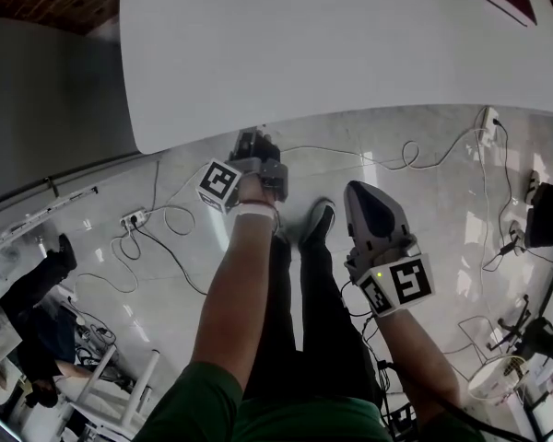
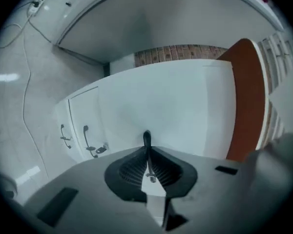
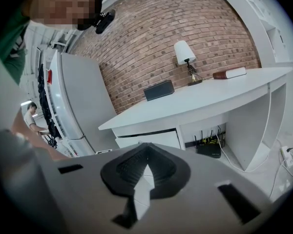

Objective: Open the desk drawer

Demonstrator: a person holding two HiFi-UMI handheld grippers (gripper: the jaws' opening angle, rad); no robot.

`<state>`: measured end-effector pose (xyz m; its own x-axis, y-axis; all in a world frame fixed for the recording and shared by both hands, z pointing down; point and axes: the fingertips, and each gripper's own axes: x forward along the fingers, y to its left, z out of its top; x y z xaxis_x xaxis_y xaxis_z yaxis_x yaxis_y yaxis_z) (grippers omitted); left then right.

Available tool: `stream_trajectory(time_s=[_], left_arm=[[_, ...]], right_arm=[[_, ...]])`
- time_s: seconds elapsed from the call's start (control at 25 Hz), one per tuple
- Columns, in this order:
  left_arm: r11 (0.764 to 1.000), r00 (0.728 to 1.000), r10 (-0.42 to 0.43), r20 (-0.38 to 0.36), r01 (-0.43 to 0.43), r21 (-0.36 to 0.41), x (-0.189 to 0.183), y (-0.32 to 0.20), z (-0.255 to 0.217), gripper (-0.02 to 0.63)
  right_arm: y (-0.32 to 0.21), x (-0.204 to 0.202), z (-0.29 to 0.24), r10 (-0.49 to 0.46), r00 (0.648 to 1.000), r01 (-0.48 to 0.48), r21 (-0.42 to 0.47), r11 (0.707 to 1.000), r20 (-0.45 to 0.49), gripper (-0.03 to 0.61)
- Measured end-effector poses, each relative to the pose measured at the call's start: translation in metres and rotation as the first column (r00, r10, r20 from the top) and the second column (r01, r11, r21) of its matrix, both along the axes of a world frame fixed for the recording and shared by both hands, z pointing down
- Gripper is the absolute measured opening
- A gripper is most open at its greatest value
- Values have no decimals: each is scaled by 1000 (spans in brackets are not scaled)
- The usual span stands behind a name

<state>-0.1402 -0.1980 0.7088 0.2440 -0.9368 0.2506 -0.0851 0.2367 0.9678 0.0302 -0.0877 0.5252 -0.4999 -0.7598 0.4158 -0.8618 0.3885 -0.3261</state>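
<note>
Left gripper (image 2: pixel 146 136): jaws pressed together, nothing between them. Right gripper (image 3: pixel 146 147): same, clenched and empty. Left one is tucked under the front edge of the desk (image 1: pixel 350 44), centre of the head view; right one hangs back at lower right, well apart from the desk. The drawer (image 3: pixel 149 139) shows as a white front under the desktop, mid-frame in the right gripper view. In the left gripper view the white fronts sit lower left with the handles (image 2: pixel 86 140), near the gripper but off to one side and not touched. Looks like the approach stage, pull not begun. To do it well: spread the left jaws first, swing toward the lower-left handle, set the jaws across its bar, clamp, then pull straight out without twisting, keeping the right gripper clear. Counts: two grippers, one desk, two handles seen, one lamp (image 3: pixel 185 55), one book (image 3: pixel 229 73), one black box (image 3: pixel 158 90).
</note>
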Motion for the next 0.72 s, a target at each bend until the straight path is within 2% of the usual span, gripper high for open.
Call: stream_trajectory(time_s=[0.24,0.44,0.72], left_arm=[[1000,999,-11,-32,11,-20,4,32,1,25],[998,999,12,-32,-14,-54,7,60,0,25],[996,997,27,-67,-33,-88,12,97,3,25]], right_arm=[[4,-6,1,-16,1000,16,-7,1000,4,2],[3,-10,1,-10,1000,11,-7,1000,14,2],[7,-16,-8,-16,1000,16,-7,1000,27,2]])
